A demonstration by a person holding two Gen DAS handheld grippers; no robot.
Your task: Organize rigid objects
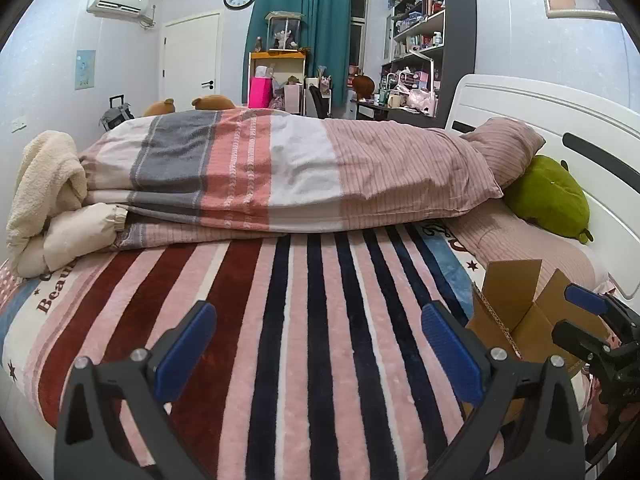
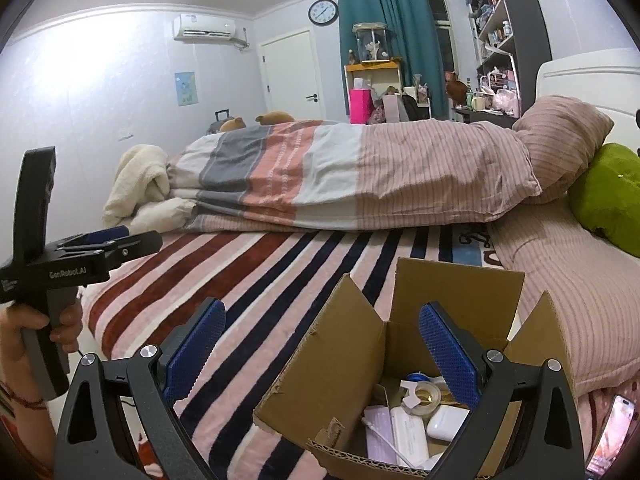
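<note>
An open cardboard box (image 2: 340,364) stands on the striped bed blanket (image 2: 256,280). Inside it lie a tape roll (image 2: 425,396), a white earbud case (image 2: 446,422), a white power bank (image 2: 410,436) and a pale purple item (image 2: 378,432). My right gripper (image 2: 320,344) is open and empty, held above the box's near side. My left gripper (image 1: 320,344) is open and empty over the bare blanket (image 1: 304,320), left of the box (image 1: 516,312). The left gripper also shows in the right wrist view (image 2: 108,240), and the right gripper in the left wrist view (image 1: 580,316).
A folded quilt (image 1: 280,172) lies across the bed behind the blanket. A cream fleece (image 1: 44,192) sits at its left end, a pink pillow (image 1: 504,148) and a green plush (image 1: 552,200) by the white headboard (image 1: 560,120). A phone (image 2: 612,436) lies at the bed's right edge.
</note>
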